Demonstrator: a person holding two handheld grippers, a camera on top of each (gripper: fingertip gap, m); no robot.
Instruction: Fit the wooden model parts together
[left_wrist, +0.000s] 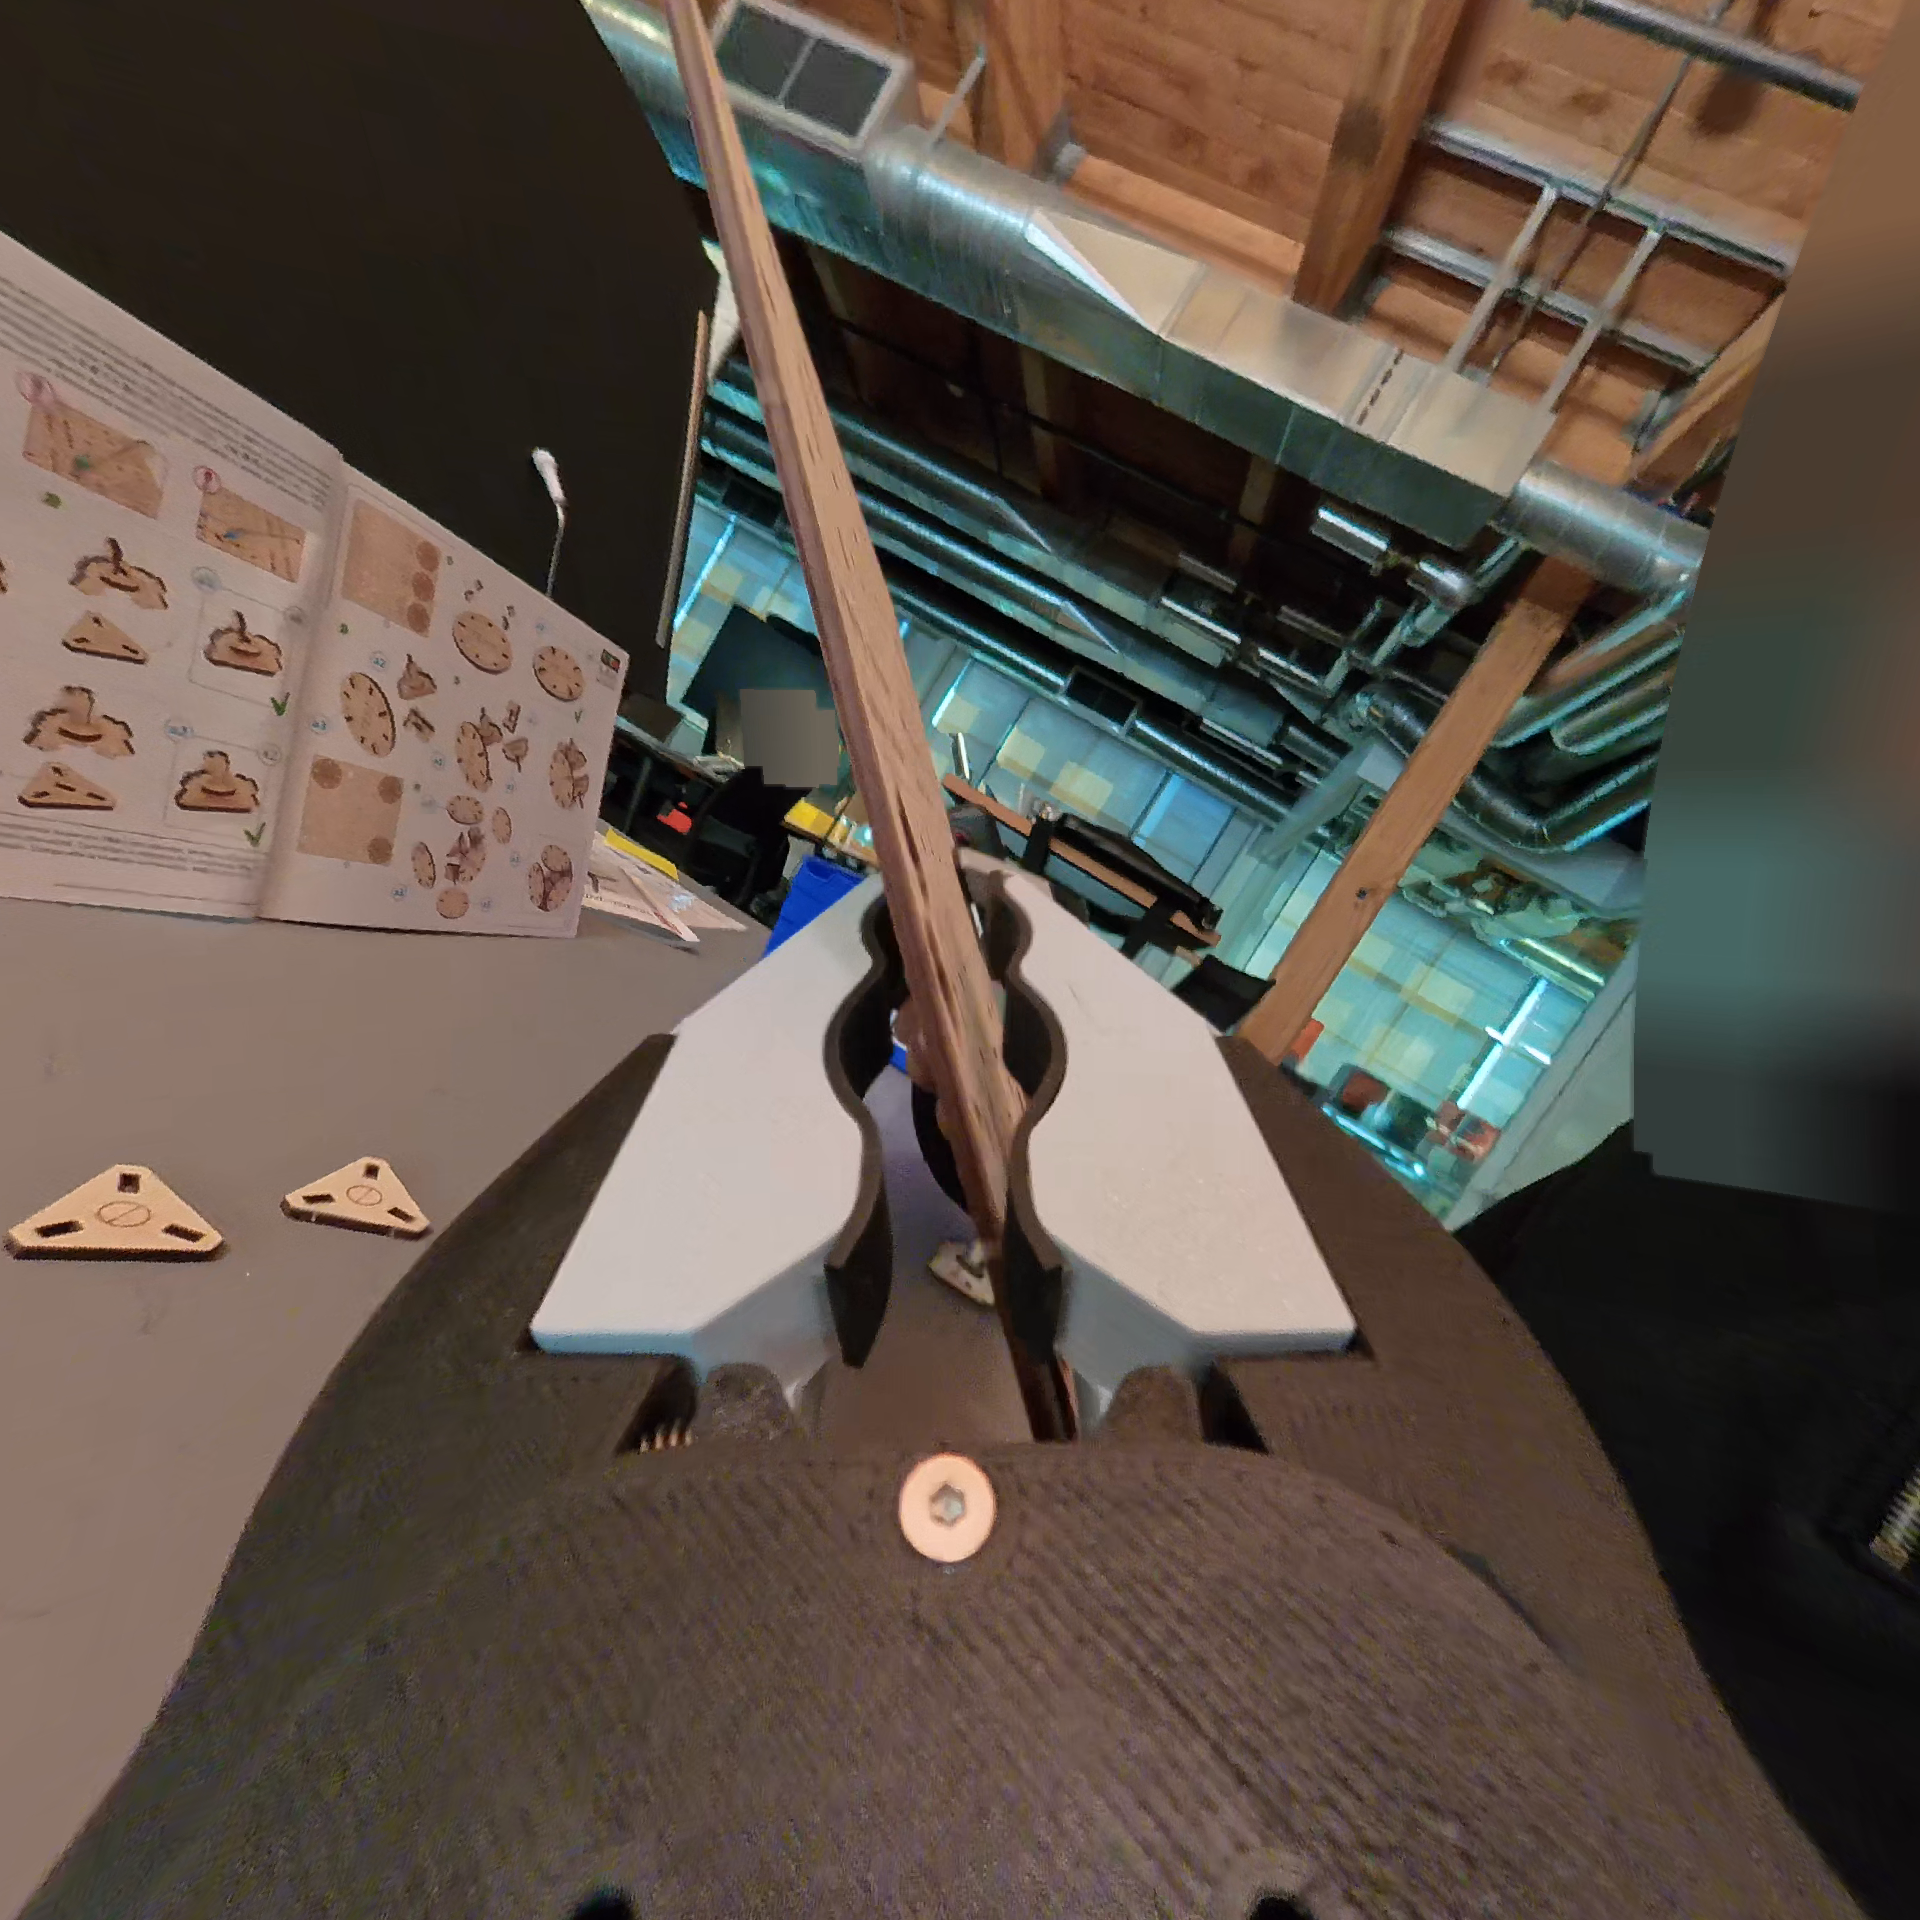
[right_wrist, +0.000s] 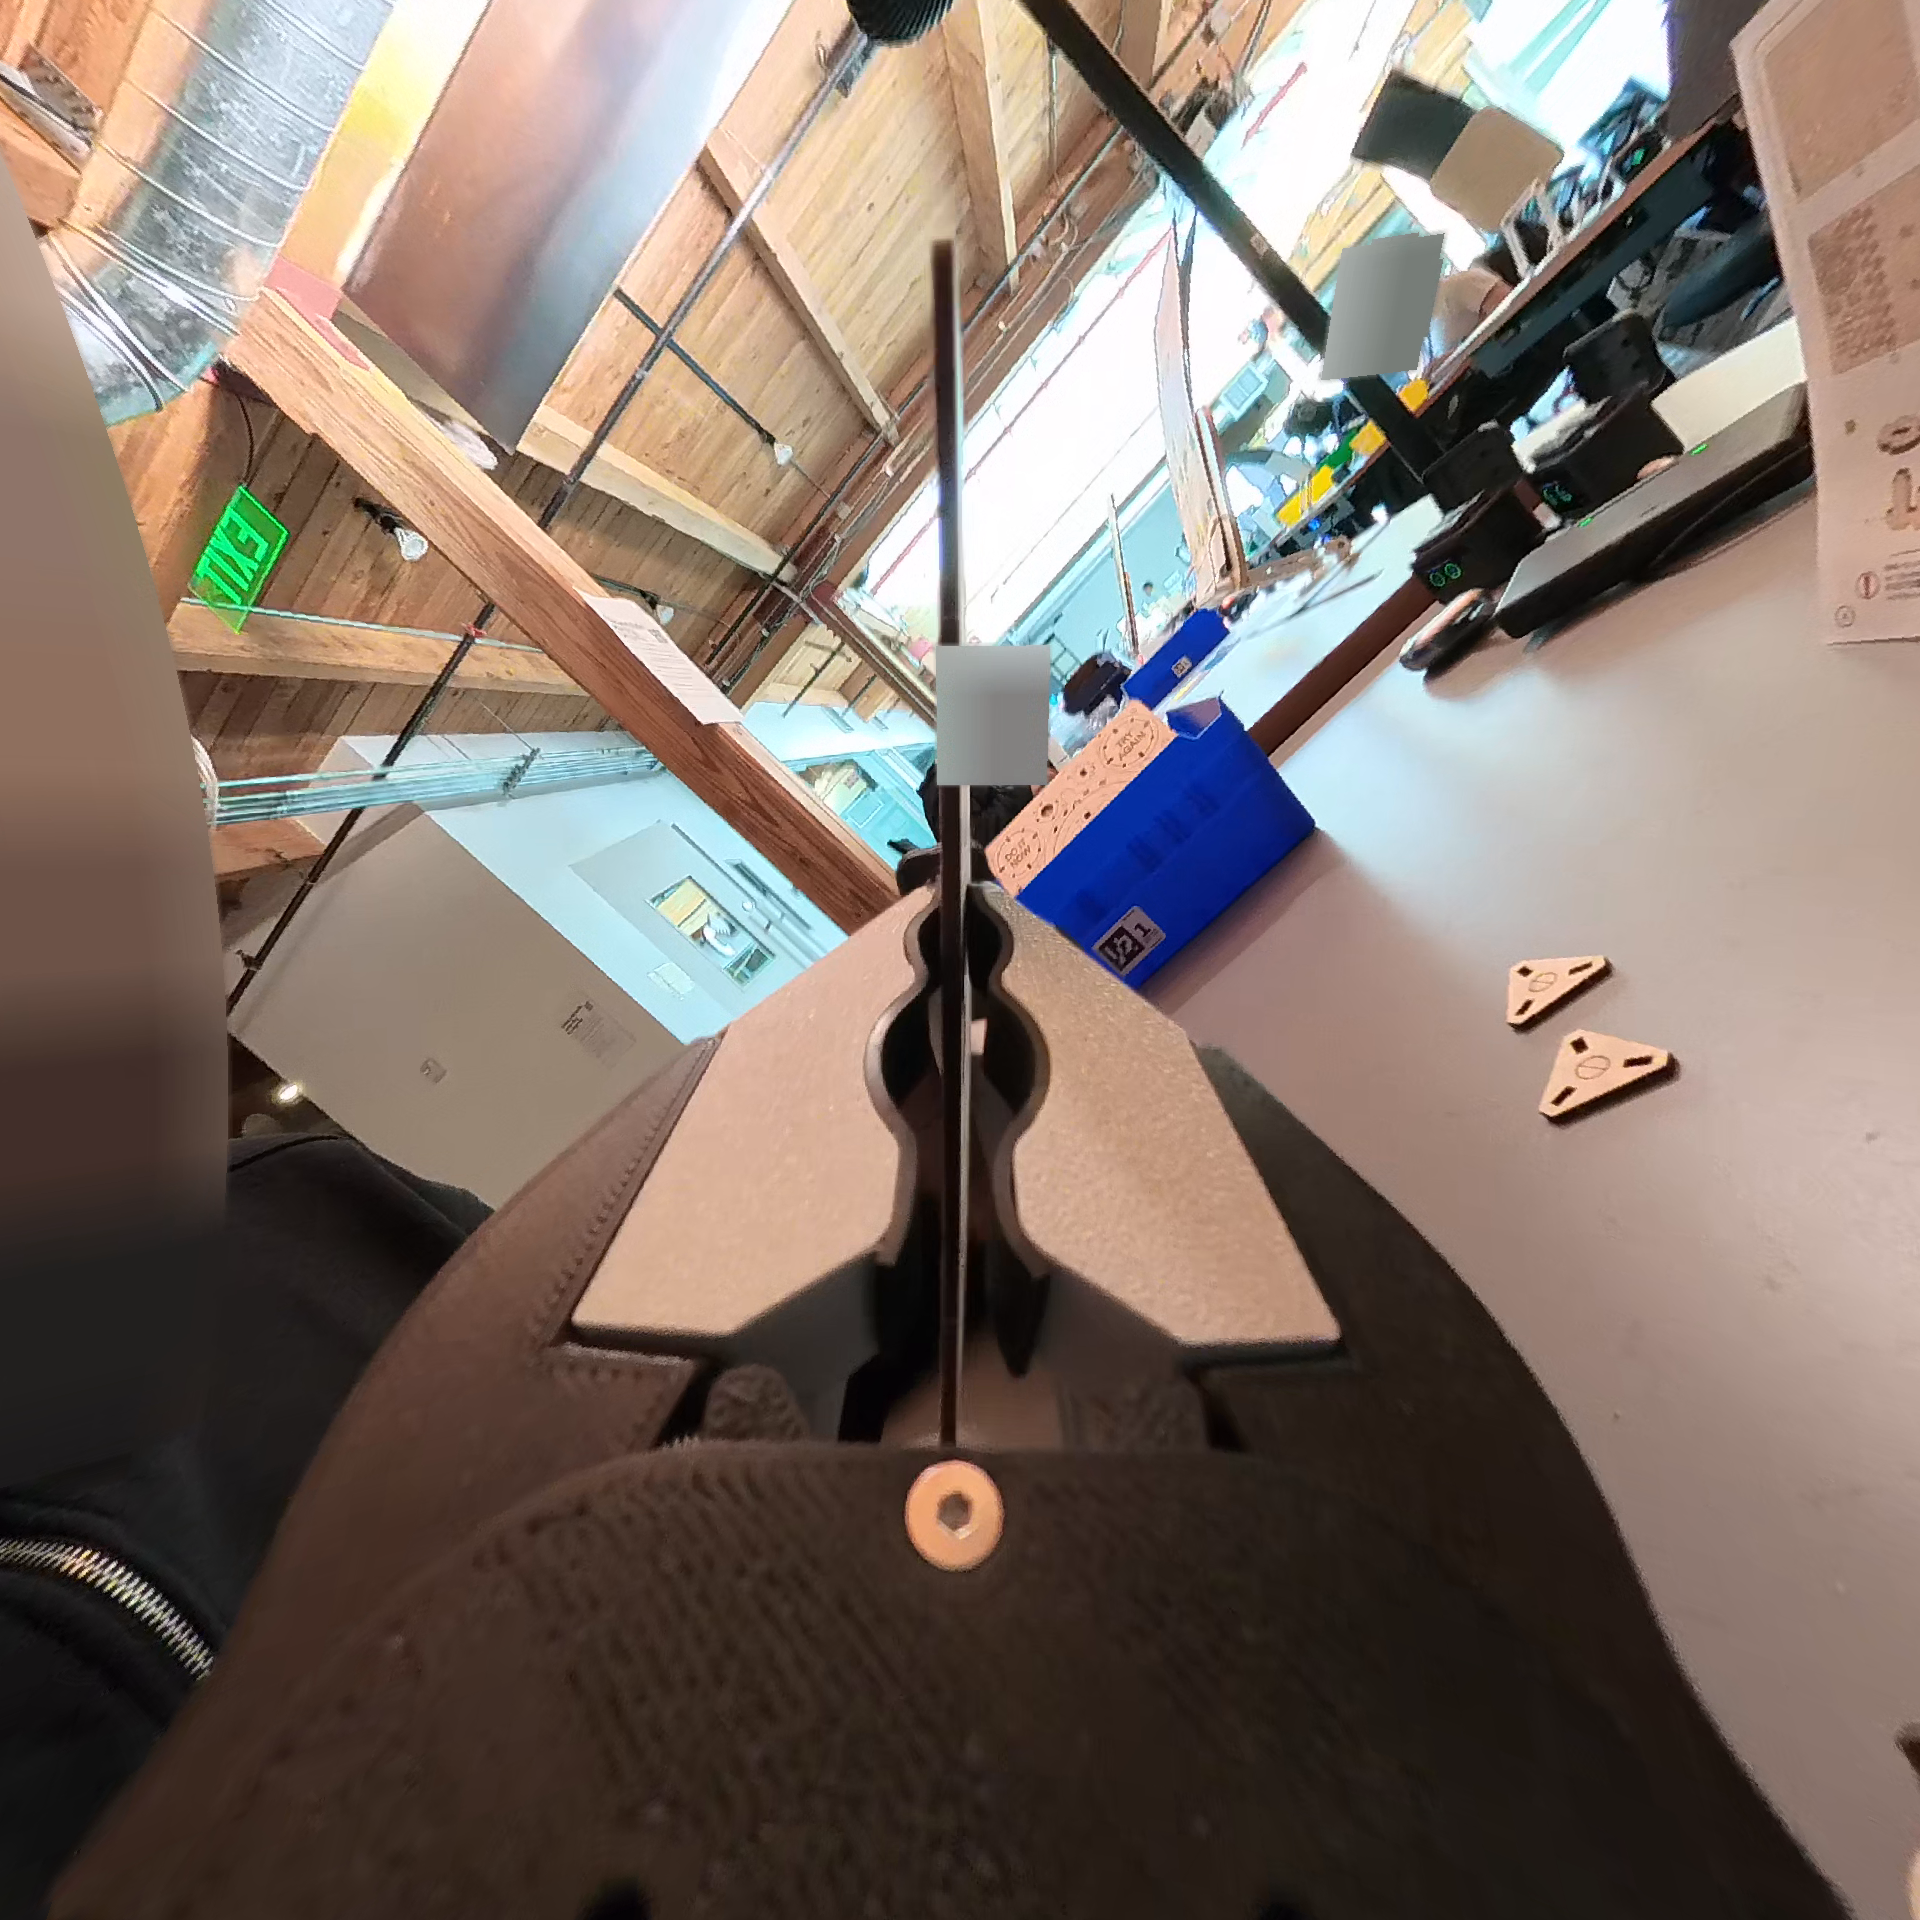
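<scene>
Between the left gripper's (left_wrist: 940, 894) jaws stands a thin wooden sheet (left_wrist: 831, 540), edge-on and tilted, clamped by the pads and rising well above the fingertips. Right gripper (right_wrist: 954, 914) is likewise clenched on a thin dark-edged sheet (right_wrist: 945, 520), seen edge-on and upright. On the grey counter (left_wrist: 312, 1039) lie two triangular wooden pieces (left_wrist: 116, 1216) (left_wrist: 358, 1198) side by side, near but apart. An open instruction booklet (left_wrist: 312, 675) stands behind them; a blue bin (right_wrist: 1164, 842) sits beyond the right gripper.
</scene>
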